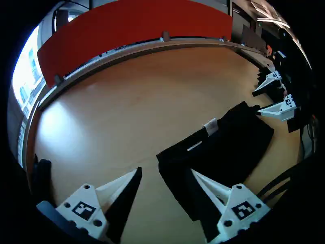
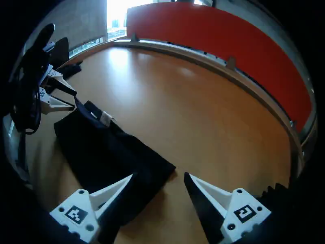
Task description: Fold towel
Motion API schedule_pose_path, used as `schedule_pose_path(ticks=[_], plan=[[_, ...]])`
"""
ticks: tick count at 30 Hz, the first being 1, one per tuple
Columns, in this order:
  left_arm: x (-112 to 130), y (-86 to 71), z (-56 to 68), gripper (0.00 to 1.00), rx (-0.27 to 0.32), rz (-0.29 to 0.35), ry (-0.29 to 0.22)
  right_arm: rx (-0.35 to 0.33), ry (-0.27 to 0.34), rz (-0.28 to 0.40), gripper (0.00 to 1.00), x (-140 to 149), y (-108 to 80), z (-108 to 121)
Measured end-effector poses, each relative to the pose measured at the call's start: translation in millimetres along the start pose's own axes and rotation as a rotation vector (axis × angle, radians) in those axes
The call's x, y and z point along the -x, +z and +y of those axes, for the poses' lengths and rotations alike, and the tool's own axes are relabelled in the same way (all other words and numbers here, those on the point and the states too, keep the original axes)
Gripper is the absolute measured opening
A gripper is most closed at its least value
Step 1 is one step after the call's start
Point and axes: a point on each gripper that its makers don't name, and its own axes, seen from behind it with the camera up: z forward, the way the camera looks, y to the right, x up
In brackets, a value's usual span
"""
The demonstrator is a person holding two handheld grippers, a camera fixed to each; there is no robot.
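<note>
Surface (image 1: 122, 122): pale brown wood with a smooth, glossy top that catches light beyond the towel, on the window side.
Towel (image 1: 227, 150): black, folded into a long strip and lying flat on the surface. It stretches between the two grippers.
Tag (image 1: 211, 125): small and white, on the long edge of the towel that faces the open wood.
Left gripper (image 1: 166, 179): at one short end of the towel with its fingers spread wide and gripping nothing. One finger is over the towel's end and the other over bare wood beside it. Whether the finger touches the cloth cannot be told.
Right gripper (image 2: 158, 179): at the opposite short end of the towel, fingers likewise spread and pinching nothing. One is above the towel's corner and the other above wood.
Red panel (image 1: 134, 28): a long upright divider along the surface's far edge, well beyond the towel.
Window (image 2: 115, 12): bright daylight past one end of the red panel, far from the towel.
</note>
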Motion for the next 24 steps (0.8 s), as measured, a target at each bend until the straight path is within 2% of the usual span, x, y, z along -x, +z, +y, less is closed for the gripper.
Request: schedule_pose_path(ticks=[3,14,24], plan=[[-1.3,0.5,-1.8,0.92,-0.003,0.006,-0.007,0.013,0.006,0.008,0.94,-2.5,0.2,4.0],[-2.7,-4.4,-4.6,0.93,-0.013,0.015,-0.010,0.026,0.007,0.034,1.00,-7.9,-5.7,7.2],[9.5,-15.8,-0.4,0.93,-0.011,0.009,-0.033,0.005,0.020,0.037,1.00,4.2,-20.9,-9.0]])
